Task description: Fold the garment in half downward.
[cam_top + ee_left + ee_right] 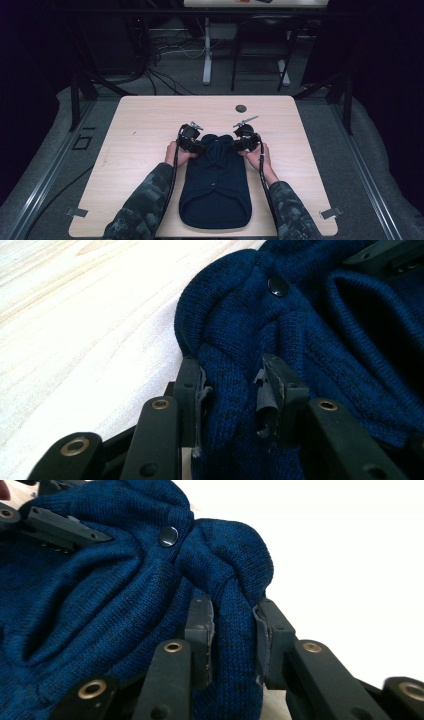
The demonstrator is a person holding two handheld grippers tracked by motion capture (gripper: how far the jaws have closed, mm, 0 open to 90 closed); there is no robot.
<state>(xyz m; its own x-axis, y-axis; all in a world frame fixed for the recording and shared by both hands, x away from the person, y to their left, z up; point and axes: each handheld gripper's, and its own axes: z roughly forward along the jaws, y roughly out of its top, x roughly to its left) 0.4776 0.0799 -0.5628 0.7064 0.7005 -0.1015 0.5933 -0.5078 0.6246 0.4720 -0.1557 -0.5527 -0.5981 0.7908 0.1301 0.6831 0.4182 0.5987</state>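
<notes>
High view: left gripper (196,146) and right gripper (241,144) each clamp the unlabelled navy sweater (215,192).

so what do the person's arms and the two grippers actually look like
Both forearms wear camouflage-patterned sleeves, grey-green and dark. The left gripper and right gripper are black, each trailing a black cable. Up close, the jaws are black angular links with brass-ringed rivets and worn grey pads.

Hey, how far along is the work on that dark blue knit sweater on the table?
Early stage. Done: the sweater lies spread on the table. In hand: the left claw and right claw each pinch a fold of knit at its far end, on either side. Left: whatever fold or lift follows; its near part lies flat, not folded.
</notes>
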